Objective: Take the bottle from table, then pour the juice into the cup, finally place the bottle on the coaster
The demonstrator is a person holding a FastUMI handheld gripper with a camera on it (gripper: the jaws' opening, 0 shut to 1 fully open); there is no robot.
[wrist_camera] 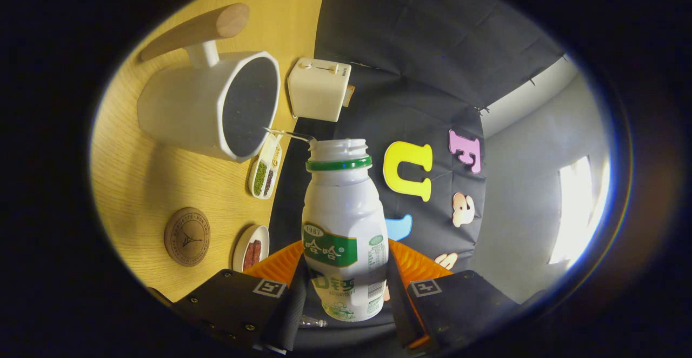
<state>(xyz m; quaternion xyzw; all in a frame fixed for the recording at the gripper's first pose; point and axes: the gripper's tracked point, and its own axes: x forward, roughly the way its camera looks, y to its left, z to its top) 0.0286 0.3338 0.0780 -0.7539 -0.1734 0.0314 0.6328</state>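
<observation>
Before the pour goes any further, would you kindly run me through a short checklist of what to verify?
1. Gripper holds the bottle between both fingers: ok.
2. Bottle cap off, mouth open: ok.
3. Bottle mouth near the rim of the white cup: ok, though whether it sits above the opening: cannot tell.
4. Juice flowing: cannot tell.
5. Coaster on the table bare for the bottle: ok.
6. Snack dishes close beside the cup, spill risk: not ok.
</observation>
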